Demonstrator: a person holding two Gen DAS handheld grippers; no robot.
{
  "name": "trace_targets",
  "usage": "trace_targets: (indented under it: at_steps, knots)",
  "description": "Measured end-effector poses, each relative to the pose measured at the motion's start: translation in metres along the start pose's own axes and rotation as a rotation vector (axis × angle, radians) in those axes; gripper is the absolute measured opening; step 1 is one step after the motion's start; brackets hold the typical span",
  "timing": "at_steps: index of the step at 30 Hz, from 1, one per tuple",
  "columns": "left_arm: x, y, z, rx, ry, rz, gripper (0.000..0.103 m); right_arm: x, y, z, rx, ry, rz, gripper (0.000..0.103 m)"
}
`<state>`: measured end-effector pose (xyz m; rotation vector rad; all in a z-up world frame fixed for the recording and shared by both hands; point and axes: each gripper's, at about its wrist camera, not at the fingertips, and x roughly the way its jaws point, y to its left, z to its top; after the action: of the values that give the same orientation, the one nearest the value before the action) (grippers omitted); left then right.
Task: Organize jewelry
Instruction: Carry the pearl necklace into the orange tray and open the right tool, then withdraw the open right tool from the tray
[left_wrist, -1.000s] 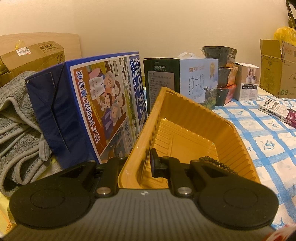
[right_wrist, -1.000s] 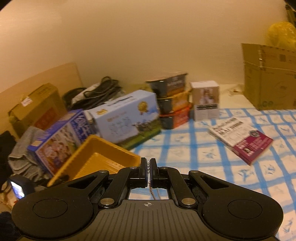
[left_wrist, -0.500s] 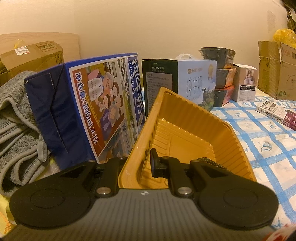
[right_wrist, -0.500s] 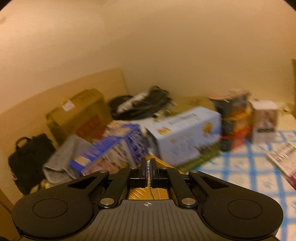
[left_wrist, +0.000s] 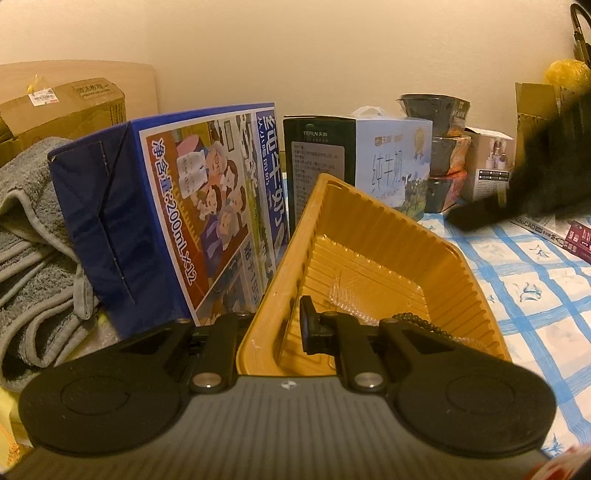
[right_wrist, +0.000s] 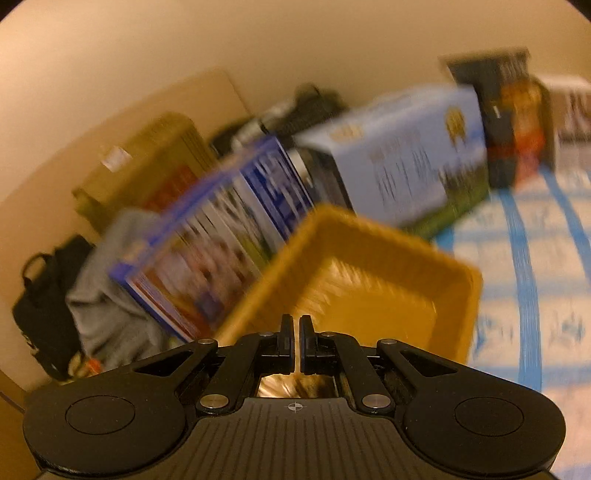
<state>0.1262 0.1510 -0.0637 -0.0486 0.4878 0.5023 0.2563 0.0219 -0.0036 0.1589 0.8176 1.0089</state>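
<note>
A yellow ribbed plastic tray (left_wrist: 373, 225) sits on the blue-checked cloth. My left gripper (left_wrist: 271, 328) is shut on the tray's near left wall, one finger inside and one outside. A dark bead bracelet (left_wrist: 421, 323) lies in the tray's near right corner, beside a clear plastic piece (left_wrist: 341, 291). My right gripper (right_wrist: 296, 343) is shut above the tray's (right_wrist: 373, 258) near rim; in earlier frames a thin bead chain hung between its fingers, but this blurred view hides it. The right gripper shows as a dark blur at the right of the left wrist view (left_wrist: 517, 195).
A blue milk carton box (left_wrist: 177, 210) stands against the tray's left side, with a grey towel (left_wrist: 29, 251) beyond it. A pale blue milk box (left_wrist: 373, 162), stacked bowls (left_wrist: 443, 147) and a small white box (left_wrist: 487, 162) stand behind. Books (left_wrist: 561, 232) lie at the right.
My right gripper has swung left and down from above the cloth to over the tray, and now enters the left wrist view. My left gripper keeps its hold on the tray.
</note>
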Motion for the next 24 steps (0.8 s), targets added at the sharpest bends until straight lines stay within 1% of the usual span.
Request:
trace_targets:
  at_steps: [2,4,8,10,11,12,13,14,15,17,24]
  knots:
    - [0.001,0.001,0.000,-0.003,0.002,0.000,0.013,0.007,-0.009,-0.011,0.013,0.046,-0.026,0.003]
    - [0.001,0.001,-0.001,-0.005,0.003,0.001,0.013,0.006,-0.017,-0.022,0.031,0.072,-0.044,0.003]
    - [0.002,0.002,-0.001,-0.007,0.005,0.002,0.013,-0.004,-0.029,-0.041,0.048,0.093,-0.073,0.004]
    - [0.003,0.004,-0.002,-0.009,0.009,0.002,0.013,-0.009,-0.032,-0.048,0.053,0.104,-0.098,0.007]
    - [0.004,0.004,-0.002,-0.009,0.010,0.003,0.013,-0.012,-0.034,-0.051,0.058,0.106,-0.108,0.011]
    - [0.004,0.004,-0.003,-0.008,0.011,0.003,0.013,-0.015,-0.036,-0.054,0.064,0.106,-0.116,0.019]
    - [0.004,0.004,-0.003,-0.007,0.011,0.003,0.013,-0.019,-0.038,-0.057,0.072,0.103,-0.124,0.024]
    - [0.004,0.004,-0.003,-0.006,0.012,0.003,0.013,-0.023,-0.040,-0.059,0.081,0.097,-0.130,0.037]
    - [0.004,0.004,-0.003,-0.005,0.012,0.002,0.013,-0.027,-0.042,-0.061,0.091,0.085,-0.138,0.046]
    - [0.004,0.004,-0.003,-0.003,0.013,0.003,0.013,-0.034,-0.046,-0.063,0.104,0.064,-0.147,0.050]
    - [0.006,0.004,-0.005,0.007,0.017,0.008,0.013,-0.039,-0.062,-0.072,0.124,0.064,-0.213,0.051]
